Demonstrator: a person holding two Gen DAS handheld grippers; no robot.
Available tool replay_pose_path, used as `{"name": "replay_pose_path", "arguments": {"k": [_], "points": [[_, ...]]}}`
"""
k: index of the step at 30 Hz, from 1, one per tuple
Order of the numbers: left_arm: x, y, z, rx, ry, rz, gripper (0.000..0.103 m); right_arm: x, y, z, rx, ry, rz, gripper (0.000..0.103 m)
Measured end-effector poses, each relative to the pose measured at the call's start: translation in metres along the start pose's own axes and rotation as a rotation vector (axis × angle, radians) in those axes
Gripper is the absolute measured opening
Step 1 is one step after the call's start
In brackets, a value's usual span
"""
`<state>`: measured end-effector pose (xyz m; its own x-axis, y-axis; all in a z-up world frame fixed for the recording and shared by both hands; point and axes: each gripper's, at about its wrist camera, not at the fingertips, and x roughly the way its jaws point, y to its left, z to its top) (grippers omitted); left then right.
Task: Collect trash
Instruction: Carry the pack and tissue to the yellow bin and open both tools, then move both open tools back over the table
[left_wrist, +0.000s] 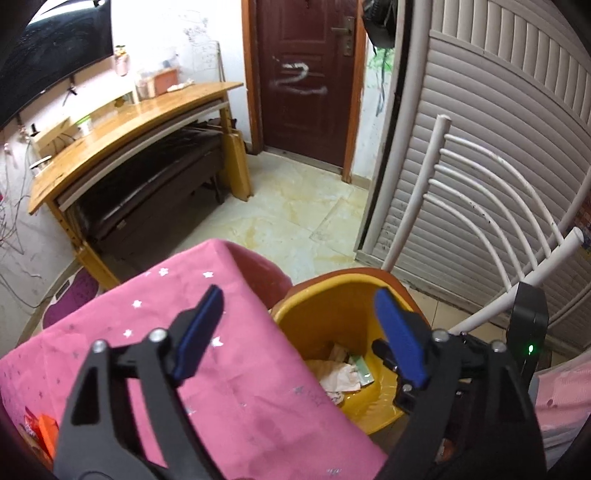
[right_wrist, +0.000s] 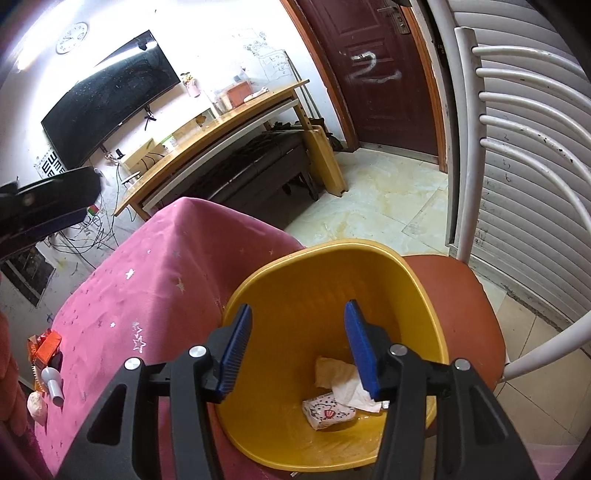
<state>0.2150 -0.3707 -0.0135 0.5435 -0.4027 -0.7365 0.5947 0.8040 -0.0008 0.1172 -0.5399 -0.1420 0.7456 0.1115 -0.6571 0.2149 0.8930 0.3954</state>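
A yellow bin (right_wrist: 424, 295) stands on a red chair seat (right_wrist: 461, 295) beside the pink-clothed table (right_wrist: 155, 288). Inside it lie crumpled tissues (right_wrist: 351, 391) and a small printed packet (right_wrist: 327, 410). My right gripper (right_wrist: 297, 350) is open and empty, held over the bin's mouth. My left gripper (left_wrist: 295, 332) is open and empty above the table's edge and the bin (left_wrist: 332, 317); the trash in the bin (left_wrist: 343, 376) shows there too. An orange wrapper (right_wrist: 48, 347), a white tube (right_wrist: 53, 384) and a pale wad (right_wrist: 37, 406) lie at the table's left end.
The white metal chair back (right_wrist: 517, 110) rises right of the bin, in front of a slatted shutter (left_wrist: 498, 110). A wooden desk (left_wrist: 129, 133) with a dark bench under it stands against the far wall. A brown door (left_wrist: 306, 74) is beyond the tiled floor (left_wrist: 303, 206).
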Motion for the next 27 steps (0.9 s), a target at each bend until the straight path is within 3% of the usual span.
{"name": "replay_pose_path", "arguments": {"k": [8, 12, 19, 27], "points": [[-0.066, 0.026, -0.018, -0.028, -0.096, 0.078, 0.095, -0.014, 0.014, 0.003, -0.036, -0.051, 0.052, 0.047], [-0.104, 0.044, -0.032, -0.043, -0.113, 0.095, 0.095, -0.032, 0.032, 0.003, -0.079, -0.102, 0.086, 0.047], [-0.183, 0.093, -0.075, -0.076, -0.158, 0.185, 0.096, -0.063, 0.077, -0.001, -0.184, -0.168, 0.183, 0.048], [-0.228, 0.142, -0.141, -0.130, -0.171, 0.289, 0.096, -0.065, 0.128, -0.014, -0.291, -0.140, 0.267, 0.054]]}}
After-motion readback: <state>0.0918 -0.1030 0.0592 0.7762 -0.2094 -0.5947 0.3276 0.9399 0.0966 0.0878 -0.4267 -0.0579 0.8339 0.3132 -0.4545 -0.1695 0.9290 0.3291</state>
